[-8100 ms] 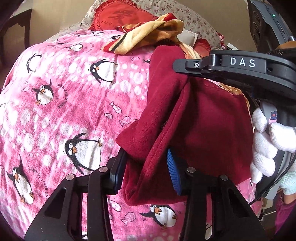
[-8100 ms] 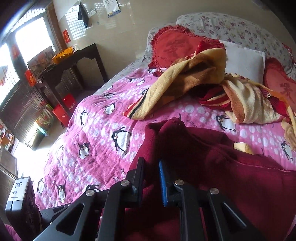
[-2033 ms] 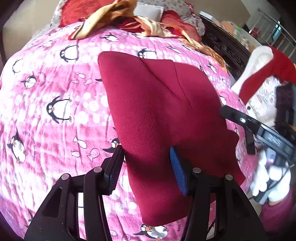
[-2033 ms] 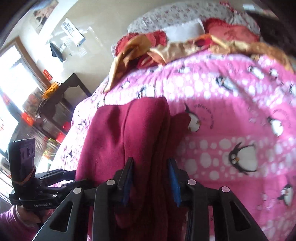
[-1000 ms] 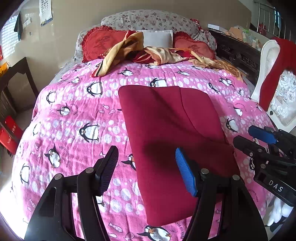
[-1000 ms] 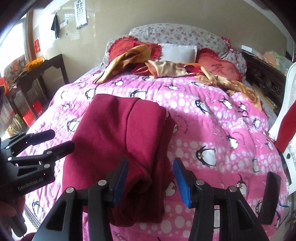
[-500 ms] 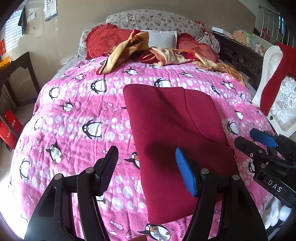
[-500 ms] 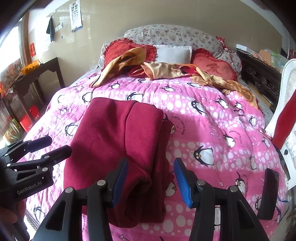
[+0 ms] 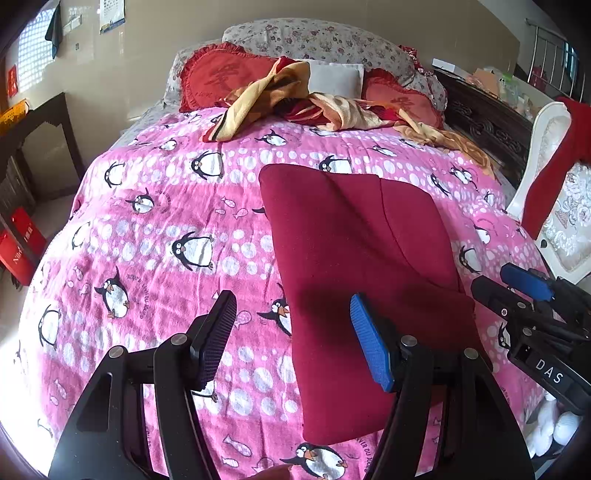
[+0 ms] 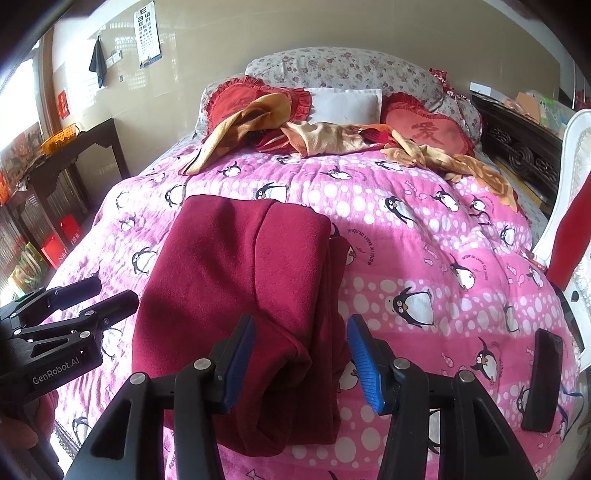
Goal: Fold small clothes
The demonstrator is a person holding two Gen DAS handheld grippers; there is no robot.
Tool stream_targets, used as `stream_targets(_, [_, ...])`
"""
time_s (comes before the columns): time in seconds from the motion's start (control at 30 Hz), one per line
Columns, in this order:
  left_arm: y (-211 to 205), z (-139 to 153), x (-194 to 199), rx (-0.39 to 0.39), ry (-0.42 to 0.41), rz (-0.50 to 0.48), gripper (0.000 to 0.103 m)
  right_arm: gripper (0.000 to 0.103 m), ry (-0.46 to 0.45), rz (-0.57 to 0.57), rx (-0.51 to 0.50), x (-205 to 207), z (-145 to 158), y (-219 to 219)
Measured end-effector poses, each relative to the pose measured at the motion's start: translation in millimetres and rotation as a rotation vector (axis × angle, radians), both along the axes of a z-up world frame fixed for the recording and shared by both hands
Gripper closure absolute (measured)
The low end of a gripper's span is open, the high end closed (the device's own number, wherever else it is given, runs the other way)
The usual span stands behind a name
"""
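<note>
This is a bedroom in a home. A bed (image 10: 424, 236) fills most of both views, covered with a pink penguin-print quilt (image 9: 147, 236). At its head lie a floral pillow (image 10: 354, 70), a white pillow (image 10: 345, 103) and two red heart-shaped cushions (image 10: 428, 129), with a yellow and red blanket (image 10: 321, 138) rumpled in front of them. A dark wooden side table (image 10: 88, 147) stands by the left wall, where an eye chart (image 10: 147, 33) hangs. On the right are a dark carved wooden cabinet (image 10: 517, 147) and a white chair (image 9: 557, 206) draped with red cloth.
</note>
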State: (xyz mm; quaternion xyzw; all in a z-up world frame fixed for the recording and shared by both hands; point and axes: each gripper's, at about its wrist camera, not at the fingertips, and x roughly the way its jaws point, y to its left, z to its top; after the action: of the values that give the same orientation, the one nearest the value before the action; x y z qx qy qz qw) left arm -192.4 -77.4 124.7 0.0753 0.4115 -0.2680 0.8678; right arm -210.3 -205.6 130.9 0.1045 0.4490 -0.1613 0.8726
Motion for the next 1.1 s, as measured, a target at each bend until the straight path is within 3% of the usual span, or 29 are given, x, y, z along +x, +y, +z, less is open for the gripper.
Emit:
stream_targets(0.7, [-2.2, -2.8, 1.9, 0.009, -0.002, -0.012, 0.038, 0.053, 0.005, -0.012, 0.01, 3.0, -5.1, -2.6])
stream_targets(1.1, [-2.1, -4.6, 4.2, 0.009, -0.005, -0.009, 0.038, 0.047, 0.006, -0.014, 0.027, 4.5, -8.4, -2.7])
